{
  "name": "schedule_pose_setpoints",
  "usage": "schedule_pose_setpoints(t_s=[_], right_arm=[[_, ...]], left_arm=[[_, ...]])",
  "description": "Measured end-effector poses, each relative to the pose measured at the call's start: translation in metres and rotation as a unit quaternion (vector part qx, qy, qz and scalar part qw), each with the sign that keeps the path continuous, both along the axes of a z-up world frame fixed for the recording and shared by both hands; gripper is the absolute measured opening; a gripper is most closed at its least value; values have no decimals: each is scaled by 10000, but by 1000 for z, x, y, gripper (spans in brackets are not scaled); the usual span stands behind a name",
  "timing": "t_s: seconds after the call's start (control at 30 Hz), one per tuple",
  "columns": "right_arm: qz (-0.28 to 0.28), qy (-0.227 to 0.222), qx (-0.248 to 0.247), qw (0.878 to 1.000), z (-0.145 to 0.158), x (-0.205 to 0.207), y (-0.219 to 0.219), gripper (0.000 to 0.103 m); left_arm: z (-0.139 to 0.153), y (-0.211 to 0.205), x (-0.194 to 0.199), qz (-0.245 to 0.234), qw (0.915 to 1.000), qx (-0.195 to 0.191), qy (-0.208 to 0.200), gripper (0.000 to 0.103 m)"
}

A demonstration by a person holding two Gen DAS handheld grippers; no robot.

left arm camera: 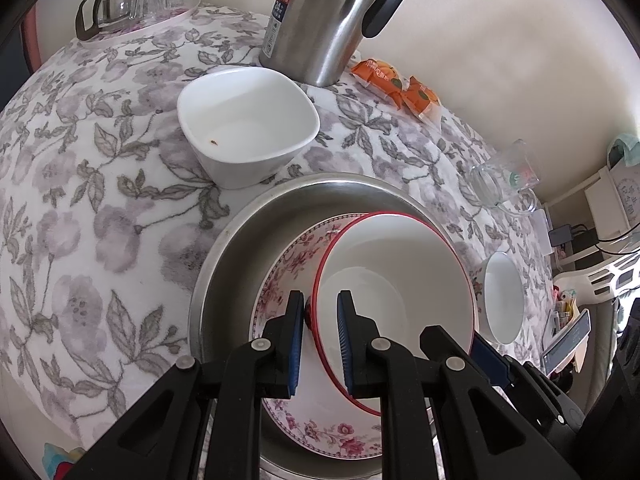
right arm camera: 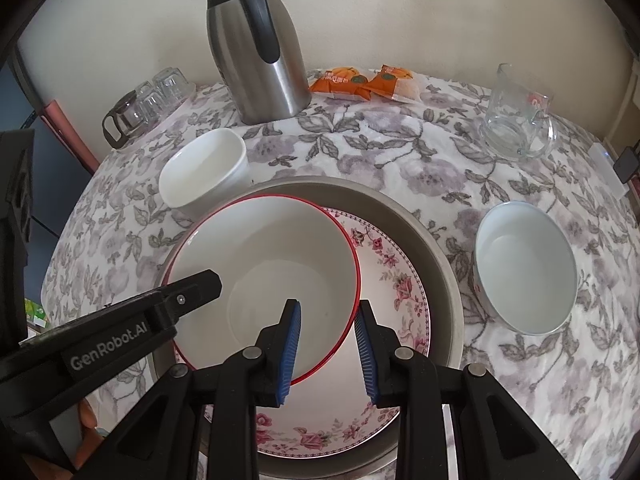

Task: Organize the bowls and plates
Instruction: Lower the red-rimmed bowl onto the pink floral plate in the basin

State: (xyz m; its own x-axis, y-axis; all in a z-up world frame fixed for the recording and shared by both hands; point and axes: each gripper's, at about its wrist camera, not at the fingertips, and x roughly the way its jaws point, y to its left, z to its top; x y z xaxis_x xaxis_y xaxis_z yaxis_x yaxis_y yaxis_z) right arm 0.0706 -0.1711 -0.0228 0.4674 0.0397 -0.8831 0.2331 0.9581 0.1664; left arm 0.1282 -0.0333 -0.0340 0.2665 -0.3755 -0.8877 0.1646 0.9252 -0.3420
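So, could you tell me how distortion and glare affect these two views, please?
Left wrist: fisheye bulges the tablecloth into a dome, tilts the thermos; glare on the steel basin. Right wrist: same bulge, dark corner vignette; basin rim matte, everything sharp.

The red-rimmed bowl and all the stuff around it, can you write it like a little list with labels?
stack: red-rimmed bowl tilted in floral plate, inside metal basin
left gripper: fingers either side of the bowl's rim, grip unclear
right gripper: open across the opposite rim
loose dishes: square white bowl, round white bowl
also on table: thermos, glass mug, orange snack packs
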Motion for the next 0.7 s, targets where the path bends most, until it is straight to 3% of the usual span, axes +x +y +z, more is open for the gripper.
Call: schedule_pose_setpoints(t_s=[0.43, 0.7], right_arm=[[-126, 65, -101, 9998, 3, -2, -4, 30], [-220, -154, -129, 9996, 20, -7, -9, 30]], left_arm=[[3, 6, 1, 108, 9999, 11, 28, 20], [16, 7, -2, 72, 9998, 88, -170, 28]])
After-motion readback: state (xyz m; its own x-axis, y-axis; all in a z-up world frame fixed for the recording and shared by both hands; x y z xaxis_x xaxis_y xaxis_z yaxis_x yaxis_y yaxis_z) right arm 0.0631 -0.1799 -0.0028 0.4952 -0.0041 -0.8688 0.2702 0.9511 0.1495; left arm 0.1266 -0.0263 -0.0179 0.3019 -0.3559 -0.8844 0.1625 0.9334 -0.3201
